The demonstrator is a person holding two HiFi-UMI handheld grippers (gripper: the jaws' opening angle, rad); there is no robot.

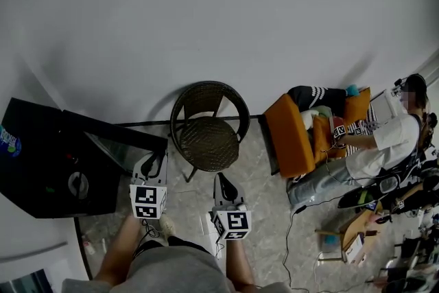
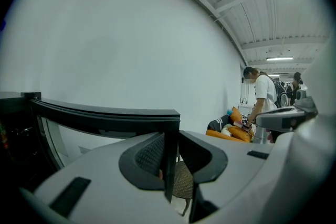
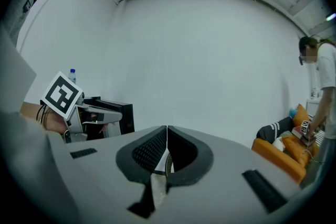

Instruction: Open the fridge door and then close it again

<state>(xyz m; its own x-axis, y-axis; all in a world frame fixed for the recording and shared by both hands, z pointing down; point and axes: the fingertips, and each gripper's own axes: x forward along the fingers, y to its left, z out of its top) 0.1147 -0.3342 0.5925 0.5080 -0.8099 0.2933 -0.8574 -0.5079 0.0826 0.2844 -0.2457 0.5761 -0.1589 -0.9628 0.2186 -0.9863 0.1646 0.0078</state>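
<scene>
The black fridge (image 1: 48, 161) stands at the left, and its glass-panelled door (image 1: 116, 141) is swung out toward the wicker chair. My left gripper (image 1: 155, 161) is at the door's free edge. In the left gripper view its jaws (image 2: 169, 162) are closed on the door's thin vertical edge (image 2: 169, 144), a pad on either side. The door's top rail (image 2: 105, 115) runs off to the left. My right gripper (image 1: 221, 180) hovers to the right of the door, apart from it. Its jaws (image 3: 167, 150) are shut with nothing between them. In the right gripper view the left gripper (image 3: 79, 113) and the fridge (image 3: 113, 115) show at the left.
A round wicker chair (image 1: 209, 134) stands just beyond both grippers against the white wall. Further right are an orange sofa (image 1: 291, 137) with cushions, a person (image 1: 384, 147) in a white shirt, and cables on the floor. A bottle (image 3: 72, 76) stands on top of the fridge.
</scene>
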